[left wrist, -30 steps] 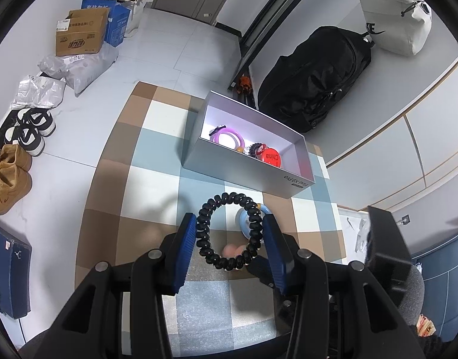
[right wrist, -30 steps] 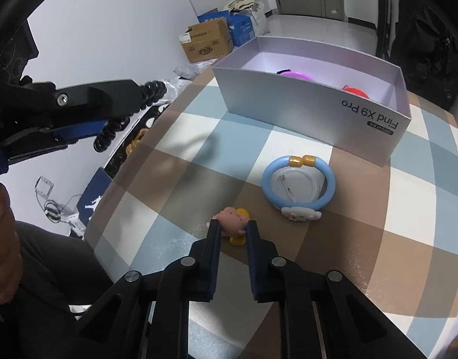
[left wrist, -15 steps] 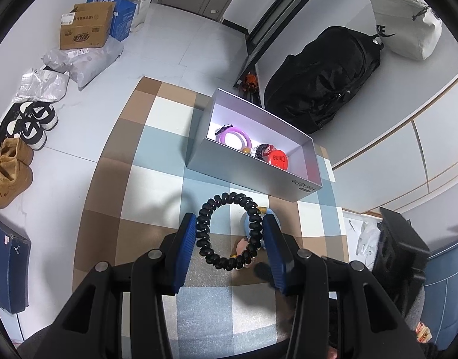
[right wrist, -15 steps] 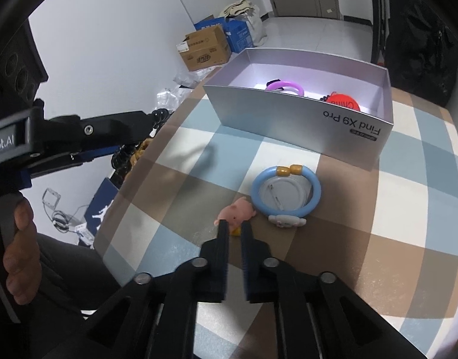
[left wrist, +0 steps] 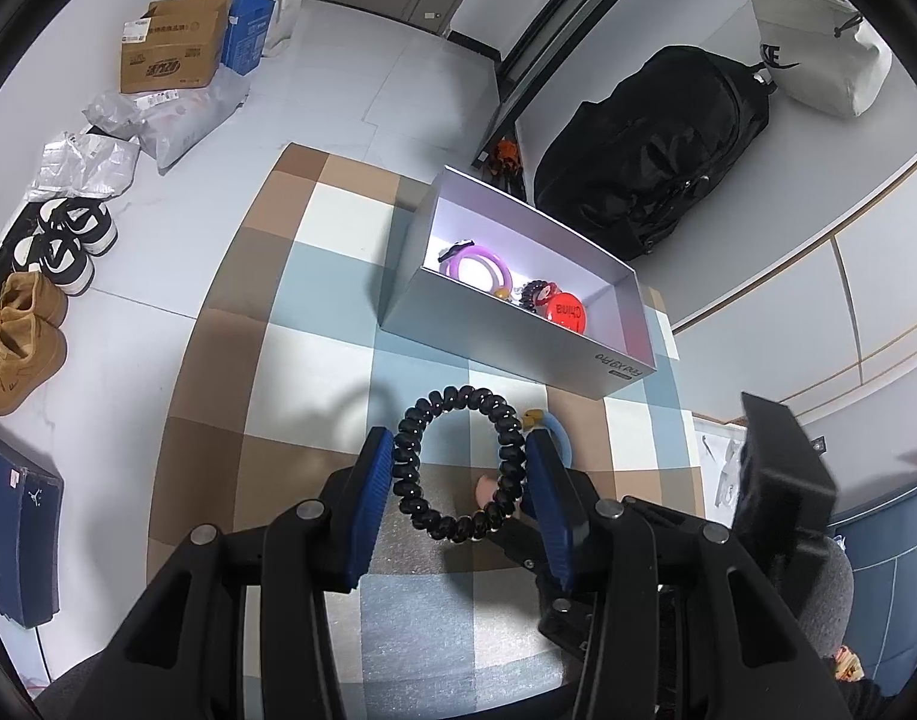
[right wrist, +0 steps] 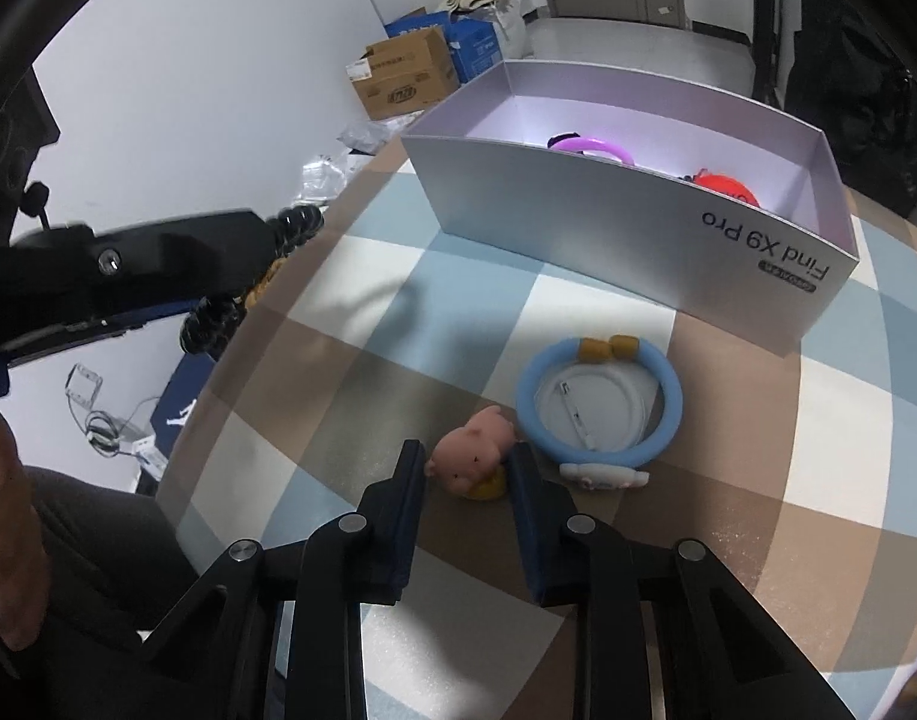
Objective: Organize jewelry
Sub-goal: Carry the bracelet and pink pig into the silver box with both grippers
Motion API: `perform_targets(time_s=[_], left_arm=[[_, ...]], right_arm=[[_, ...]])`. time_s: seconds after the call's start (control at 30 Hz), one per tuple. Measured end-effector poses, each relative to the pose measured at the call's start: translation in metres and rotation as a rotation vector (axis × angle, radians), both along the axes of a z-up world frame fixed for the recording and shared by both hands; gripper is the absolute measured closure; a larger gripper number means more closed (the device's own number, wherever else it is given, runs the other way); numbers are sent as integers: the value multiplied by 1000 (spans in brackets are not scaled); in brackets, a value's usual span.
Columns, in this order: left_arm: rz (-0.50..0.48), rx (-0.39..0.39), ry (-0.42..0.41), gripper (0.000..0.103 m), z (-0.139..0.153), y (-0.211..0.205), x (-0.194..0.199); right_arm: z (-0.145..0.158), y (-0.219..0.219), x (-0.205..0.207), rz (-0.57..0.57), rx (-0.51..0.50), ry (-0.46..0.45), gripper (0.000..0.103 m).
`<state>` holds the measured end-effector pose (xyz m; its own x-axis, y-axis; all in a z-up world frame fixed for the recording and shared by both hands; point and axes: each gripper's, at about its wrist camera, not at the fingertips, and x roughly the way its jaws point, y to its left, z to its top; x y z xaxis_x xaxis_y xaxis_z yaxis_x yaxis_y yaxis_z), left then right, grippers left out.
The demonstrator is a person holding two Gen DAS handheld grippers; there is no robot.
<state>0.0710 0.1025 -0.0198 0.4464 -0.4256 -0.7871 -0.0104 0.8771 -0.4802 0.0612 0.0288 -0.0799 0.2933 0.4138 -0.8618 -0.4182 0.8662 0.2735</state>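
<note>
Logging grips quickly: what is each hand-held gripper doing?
Left hand-held gripper: shut on black coil hair tie.
Right hand-held gripper: open around pig toy.

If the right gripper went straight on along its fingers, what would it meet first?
Most likely the pink pig figure, lying just ahead between the open fingers of the right gripper; beyond it is the checkered tablecloth. Depth is uncertain.
</note>
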Motion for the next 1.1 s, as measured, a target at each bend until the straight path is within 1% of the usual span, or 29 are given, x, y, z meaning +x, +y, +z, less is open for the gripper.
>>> perform_targets(time_s=[0.1, 0.13, 0.17, 0.23, 0.47, 0.63, 0.77, 0.93, 1.1], left_arm=[[-3, -7, -7, 64, 3, -2, 2], [-4, -9, -11, 64, 4, -3, 3], [-5, -10, -17, 64, 7, -4, 5], [-7, -10, -25, 64, 9, -7, 7], [-4, -20, -38, 64, 15, -15, 20], [-4, -26, -39, 64, 18, -20, 33], [-11, -29, -55, 64, 23, -29, 43], [-34, -53, -36, 64, 22, -39, 60], [-52, -51, -34, 64, 18, -47, 79]], right_arm=[[13, -3, 0, 6, 29, -30, 78], [17, -5, 1, 6, 44, -40, 82], [23, -7, 1, 2, 56, -50, 82], [33, -10, 3, -8, 80, -70, 82], [50, -27, 14, -47, 132, -93, 82], [72, -50, 31, -95, 199, -142, 82], [83, -63, 48, -122, 248, -155, 82], [83, -75, 64, -159, 271, -152, 82], [80, -89, 80, -202, 306, -152, 82]])
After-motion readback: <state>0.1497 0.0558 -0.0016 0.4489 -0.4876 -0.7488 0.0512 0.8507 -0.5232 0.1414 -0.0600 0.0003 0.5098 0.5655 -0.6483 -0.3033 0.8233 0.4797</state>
